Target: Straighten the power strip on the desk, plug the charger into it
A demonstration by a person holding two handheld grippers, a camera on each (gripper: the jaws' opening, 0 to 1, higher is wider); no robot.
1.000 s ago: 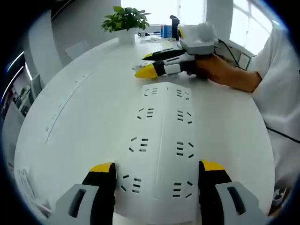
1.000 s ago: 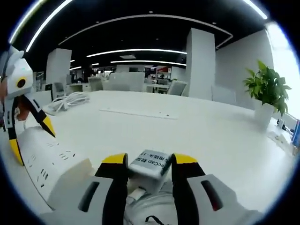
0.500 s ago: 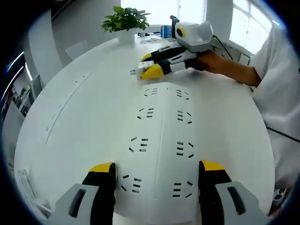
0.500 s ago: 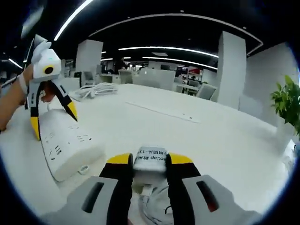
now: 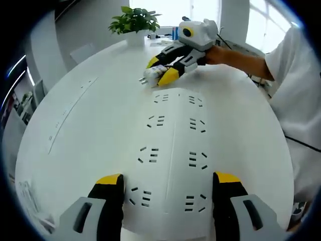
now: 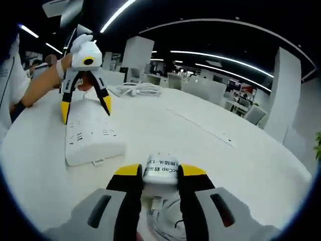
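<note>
Lying flat near the middle of the white bench (image 5: 75, 115), the power strip (image 5: 173, 150) is straddled at its near end by the left tool (image 5: 168, 193), whose yellow-tipped jaws are spread wide to either side of the casing; contact with its edges cannot be confirmed. In the right gripper view the same strip (image 6: 93, 138) is seen with the left tool (image 6: 84, 108) standing over its far end. The charger (image 6: 161, 168) is pinched between the narrowed jaws of the right tool (image 6: 159, 175), just off the strip's free end, its white cable (image 6: 165, 221) looped beneath. In the left gripper view the right tool (image 5: 163, 70) and the charger (image 5: 152, 75) are seen beyond the strip's far end, towards the bench edge where a potted plant (image 5: 134, 22) stands.

The strip is judged rigid, light and smooth-cased, likely to slide on the bench when pushed, so a hold across its long sides is thought best. The charger is judged small, hard and light; it is best gripped across its flat faces with the prongs left free, and some push is expected at the socket.
</note>
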